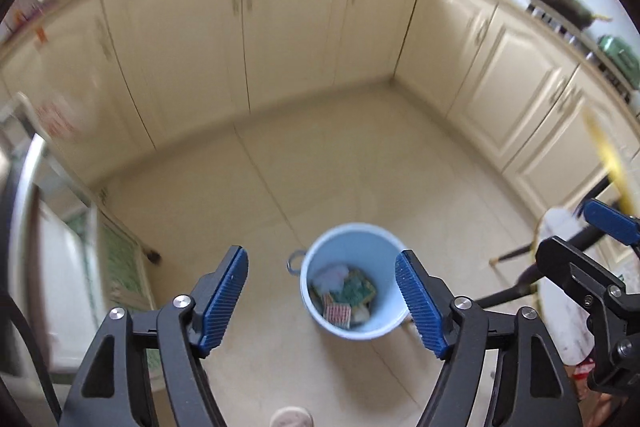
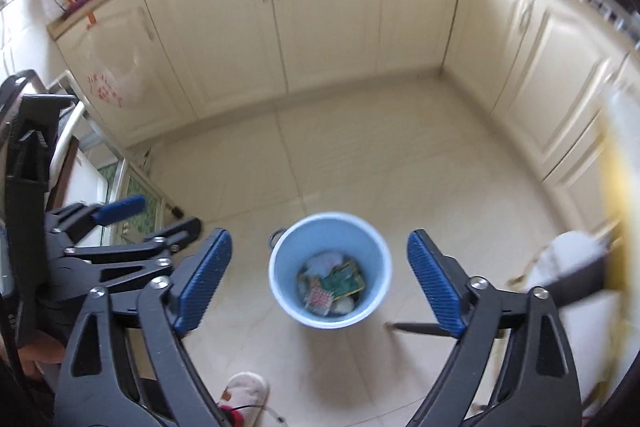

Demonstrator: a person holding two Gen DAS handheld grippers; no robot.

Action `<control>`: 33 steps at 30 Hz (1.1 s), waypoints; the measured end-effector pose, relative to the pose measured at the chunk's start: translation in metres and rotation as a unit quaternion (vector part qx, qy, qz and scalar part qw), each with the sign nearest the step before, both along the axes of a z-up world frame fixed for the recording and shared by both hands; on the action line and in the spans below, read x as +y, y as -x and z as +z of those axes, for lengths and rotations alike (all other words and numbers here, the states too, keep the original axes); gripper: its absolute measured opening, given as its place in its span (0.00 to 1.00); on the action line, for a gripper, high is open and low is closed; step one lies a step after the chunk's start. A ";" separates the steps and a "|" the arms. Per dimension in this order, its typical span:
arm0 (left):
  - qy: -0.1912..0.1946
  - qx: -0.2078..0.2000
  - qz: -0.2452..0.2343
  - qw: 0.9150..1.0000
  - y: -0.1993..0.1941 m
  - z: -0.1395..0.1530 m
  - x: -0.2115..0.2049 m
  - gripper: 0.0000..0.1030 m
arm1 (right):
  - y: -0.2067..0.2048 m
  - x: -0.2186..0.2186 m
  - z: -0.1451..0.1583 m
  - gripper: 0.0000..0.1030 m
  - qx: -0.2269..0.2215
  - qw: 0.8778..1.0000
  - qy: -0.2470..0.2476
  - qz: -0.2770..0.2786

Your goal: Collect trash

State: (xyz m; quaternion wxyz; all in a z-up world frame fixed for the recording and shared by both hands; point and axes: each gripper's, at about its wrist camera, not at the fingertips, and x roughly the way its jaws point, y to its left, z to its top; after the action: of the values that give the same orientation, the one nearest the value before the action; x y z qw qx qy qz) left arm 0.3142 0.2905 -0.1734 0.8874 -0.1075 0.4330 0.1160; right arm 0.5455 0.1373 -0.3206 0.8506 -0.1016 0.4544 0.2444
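Note:
A light blue bin (image 1: 380, 247) stands on the tiled kitchen floor and holds several pieces of trash (image 1: 344, 297): wrappers, a green packet and white paper. My left gripper (image 1: 322, 301) is open and empty, high above the bin. In the right wrist view the same bin (image 2: 280, 267) with its trash (image 2: 330, 287) lies below between the fingers. My right gripper (image 2: 320, 285) is open and empty too. The right gripper also shows at the right edge of the left wrist view (image 1: 592, 267), and the left gripper at the left of the right wrist view (image 2: 120, 227).
Cream cabinets (image 1: 288, 27) line the back and right walls. A white round table (image 1: 560, 291) with dark legs stands at the right. A white appliance (image 1: 68, 267) is at the left. A slippered foot (image 2: 244, 393) is at the bottom.

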 end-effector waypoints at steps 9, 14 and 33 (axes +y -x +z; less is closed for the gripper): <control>-0.072 -0.169 -0.030 0.982 0.099 0.126 -0.090 0.97 | 0.101 -0.077 0.137 0.99 -0.108 0.991 -0.054 -0.050; -0.079 -0.249 -0.052 0.964 0.154 0.171 -0.138 0.99 | 0.168 -0.126 0.215 1.00 -0.177 0.977 -0.083 -0.087; -0.116 -0.411 -0.066 0.902 0.355 0.135 -0.218 0.99 | 0.371 -0.200 0.398 1.00 -0.358 0.913 -0.121 -0.152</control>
State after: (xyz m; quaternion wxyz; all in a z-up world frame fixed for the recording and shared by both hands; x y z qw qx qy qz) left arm -0.0411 0.0723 -0.0382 0.9984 -0.0133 0.0190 0.0520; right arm 0.1745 -0.0627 0.0770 0.9890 -0.0081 0.0960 0.1127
